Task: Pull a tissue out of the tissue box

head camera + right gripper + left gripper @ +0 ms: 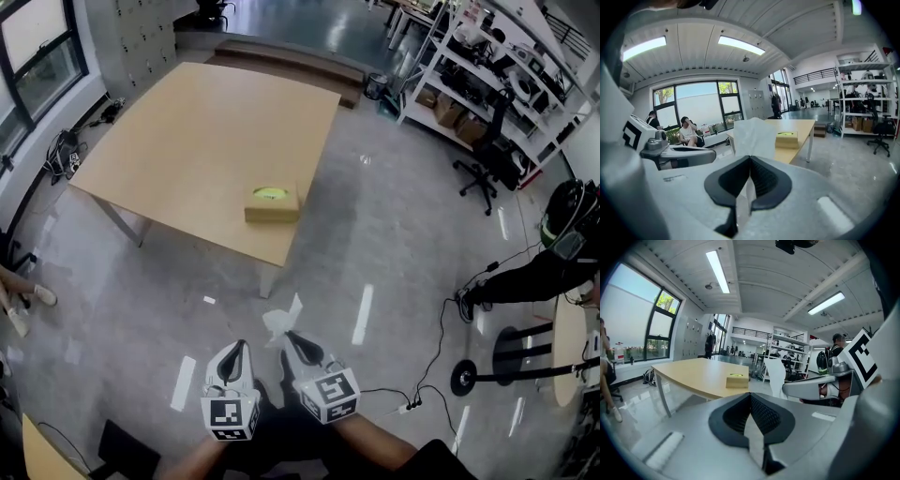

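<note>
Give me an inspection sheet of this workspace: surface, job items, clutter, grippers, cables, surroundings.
Surface: wooden table, bare apart from the tissue box.
Job's things: tissue box near the table's edge; tissue pulled out, clear of it.
Clutter: nothing seen.
Grippers: right hand-held gripper shut on the tissue; left hand-held gripper shut, empty.
Cables: cable across the floor at right.
Surroundings: shelves, office chair, person.

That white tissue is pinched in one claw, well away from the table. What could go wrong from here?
The right gripper pinches the tissue only by its lower edge, so the thin sheet could slip free or tear. A cable lies on the floor just to the person's right, a possible trip hazard.
</note>
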{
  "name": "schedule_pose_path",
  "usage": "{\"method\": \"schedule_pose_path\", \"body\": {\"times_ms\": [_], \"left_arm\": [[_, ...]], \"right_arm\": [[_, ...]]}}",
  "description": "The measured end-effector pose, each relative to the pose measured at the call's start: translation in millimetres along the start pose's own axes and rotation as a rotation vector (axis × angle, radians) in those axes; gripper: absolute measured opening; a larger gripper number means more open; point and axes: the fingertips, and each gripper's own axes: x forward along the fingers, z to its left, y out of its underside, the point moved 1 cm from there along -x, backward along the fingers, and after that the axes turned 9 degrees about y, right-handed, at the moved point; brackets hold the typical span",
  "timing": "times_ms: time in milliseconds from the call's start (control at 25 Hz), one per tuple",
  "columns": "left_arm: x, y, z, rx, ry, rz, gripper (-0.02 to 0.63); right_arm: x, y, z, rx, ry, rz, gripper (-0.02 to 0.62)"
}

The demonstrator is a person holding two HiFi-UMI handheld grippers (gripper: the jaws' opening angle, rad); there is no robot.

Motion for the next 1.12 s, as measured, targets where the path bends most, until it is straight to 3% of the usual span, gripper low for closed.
{"method": "schedule_pose_path", "body": {"times_ms": [240,560,1120], "left_arm": [[-27,8,-12,-0.010,0.001,-0.006,0.018],[-28,35,-47,0.006,0.021,-0.020,0.018],[-58,44,-210,0.083,-0.007,-0.079,0.018]], "right_arm": [[-28,9,10,-0.018,0.019,0.004,-0.003],[-68,24,-13,-0.014,0.051,-0.019,-0.003],[-216,55,-76,-0.008,0.040,-0.110,-0.003]]}}
